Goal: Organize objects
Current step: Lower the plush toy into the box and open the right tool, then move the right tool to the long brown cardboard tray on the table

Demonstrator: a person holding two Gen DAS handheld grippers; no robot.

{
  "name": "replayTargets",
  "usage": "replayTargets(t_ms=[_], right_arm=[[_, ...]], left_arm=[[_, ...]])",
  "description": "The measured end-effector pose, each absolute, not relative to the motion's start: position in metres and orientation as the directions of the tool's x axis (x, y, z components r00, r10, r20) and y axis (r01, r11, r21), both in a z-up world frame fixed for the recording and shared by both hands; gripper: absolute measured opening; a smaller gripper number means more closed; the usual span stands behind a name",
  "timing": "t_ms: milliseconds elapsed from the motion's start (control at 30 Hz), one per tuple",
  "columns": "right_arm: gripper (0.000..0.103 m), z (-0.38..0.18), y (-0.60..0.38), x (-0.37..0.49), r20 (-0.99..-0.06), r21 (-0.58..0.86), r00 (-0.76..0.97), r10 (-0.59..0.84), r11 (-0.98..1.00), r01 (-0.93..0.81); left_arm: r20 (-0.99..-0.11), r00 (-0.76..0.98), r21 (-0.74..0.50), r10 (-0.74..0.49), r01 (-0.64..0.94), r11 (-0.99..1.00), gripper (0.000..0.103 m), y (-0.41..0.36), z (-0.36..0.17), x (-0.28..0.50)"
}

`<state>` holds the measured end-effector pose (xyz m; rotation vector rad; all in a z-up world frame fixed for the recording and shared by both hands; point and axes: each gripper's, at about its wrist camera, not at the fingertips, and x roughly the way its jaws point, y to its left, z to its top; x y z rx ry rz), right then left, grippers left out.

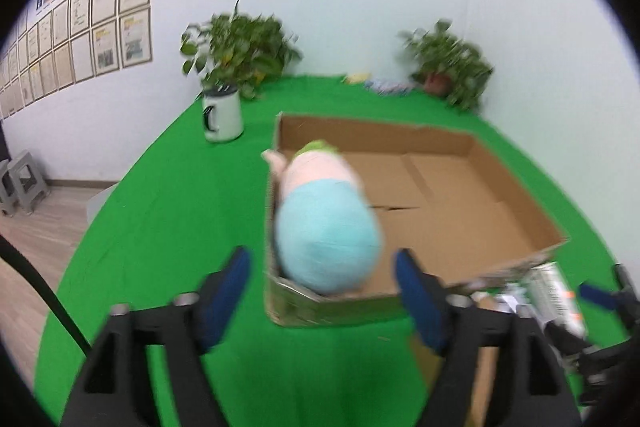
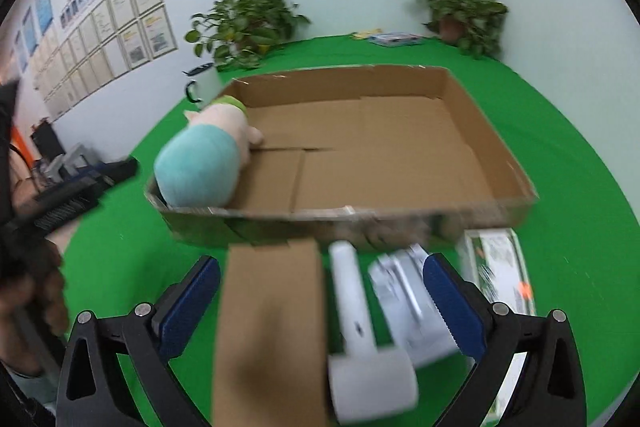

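left tool [image 1: 322,301]: black frame, blue pads | right tool [image 2: 322,301]: black frame, blue pads, silver screws

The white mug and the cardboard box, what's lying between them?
Nothing: in the left wrist view only bare green cloth lies between the white mug and the cardboard box.

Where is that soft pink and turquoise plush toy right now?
The pink and turquoise plush toy lies inside the shallow brown cardboard box, in its near left corner in the right wrist view, against the left wall.
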<state>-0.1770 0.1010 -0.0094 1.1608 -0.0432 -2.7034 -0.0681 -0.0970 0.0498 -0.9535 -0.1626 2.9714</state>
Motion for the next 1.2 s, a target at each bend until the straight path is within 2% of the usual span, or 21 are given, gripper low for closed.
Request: replayTargets(t_ms=[233,433,667,867,1200], right_arm=[[0.102,-0.022,0.134,-0.112,-0.699,0.069,-0.699,-0.153,-0.987,0.147],[0.102,-0.013,0.146,-0.088,-0.659,0.033,-0.740,-0.130,-0.989,0.145],[0.102,-0.009,0.138,-0.080,-0.675,0.004,-0.722,-0.150,-0.980,0.199],[0.102,-0.015,0.131,-0.070,-0.688,0.014,-0.701,-0.187,-0.969,0.245],[0.102,-0.033,0.123,-0.033,-0.687,0.053,-0.659,-0.304,-0.927,0.372]], left_arm=[[-0.529,-0.836,-0.124,0.149,-0.097,-0.988,0.081,-0.044,0.059,-0.015],[-0.499,-0.850,-0.158,0.168,-0.101,-0.982,0.081,-0.029,0.064,0.002],[-0.538,-0.818,-0.221,0.200,-0.093,-0.971,0.081,-0.035,0.050,0.004],[-0.532,-0.815,-0.260,0.228,-0.099,-0.960,0.081,-0.038,0.034,0.009],[-0.573,-0.735,-0.375,0.362,-0.158,-0.914,0.080,-0.039,0.002,0.004]])
